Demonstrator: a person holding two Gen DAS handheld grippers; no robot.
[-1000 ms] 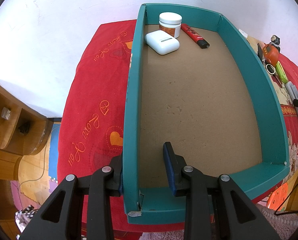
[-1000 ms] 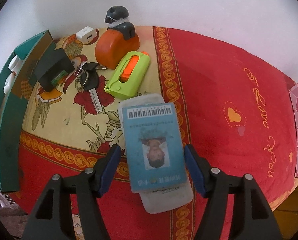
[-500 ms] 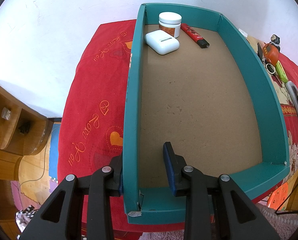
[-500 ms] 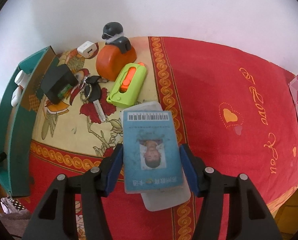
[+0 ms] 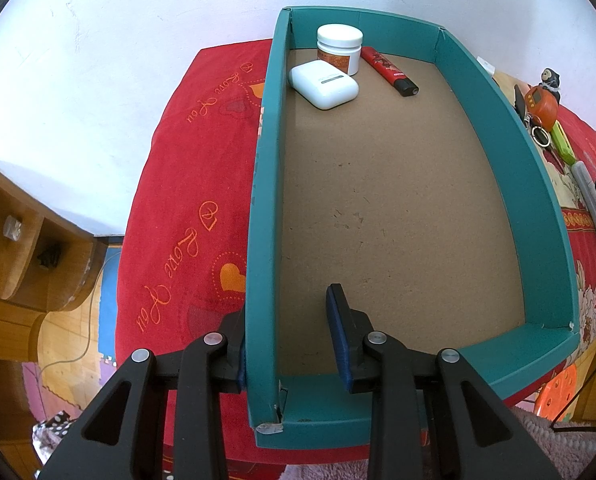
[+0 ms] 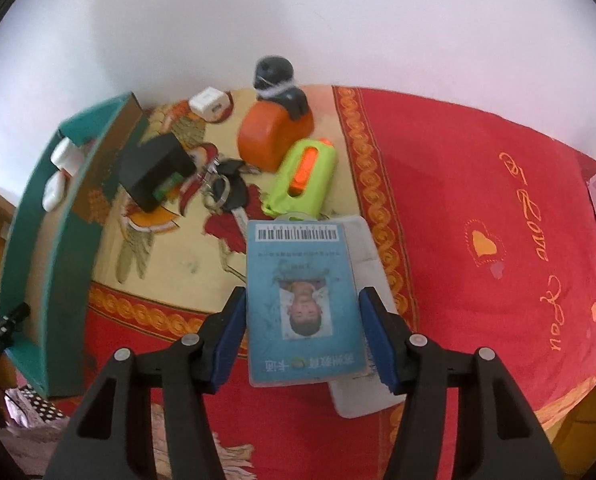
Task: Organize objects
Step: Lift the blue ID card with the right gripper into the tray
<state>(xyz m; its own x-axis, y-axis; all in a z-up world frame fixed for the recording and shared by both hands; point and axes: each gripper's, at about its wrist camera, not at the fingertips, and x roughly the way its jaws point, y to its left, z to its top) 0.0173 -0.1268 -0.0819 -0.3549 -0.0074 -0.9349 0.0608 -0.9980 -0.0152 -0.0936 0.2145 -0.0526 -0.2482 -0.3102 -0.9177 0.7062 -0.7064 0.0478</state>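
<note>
One card, and the box lay to its left.
Our right claw (image 6: 301, 332) clenched the ID card (image 6: 303, 304) lengthwise forward; our left claw (image 5: 286, 336) straddled the teal box (image 5: 263, 208) wall, released.

Tray floor: we see bare brown board across most of the teal tray (image 5: 538, 184).
Far left corner: white jar (image 5: 339, 49), white earbud case (image 5: 323, 84) and red marker (image 5: 389, 71) crowd it.
Left wall: it stands between our left gripper's (image 5: 288, 342) fingers.
Right of tray: black box (image 6: 156, 170), keys (image 6: 222, 190), orange tape measure (image 6: 272, 138), green cutter (image 6: 304, 178) clustered.
Far right: open red cloth (image 6: 458, 200).
</note>
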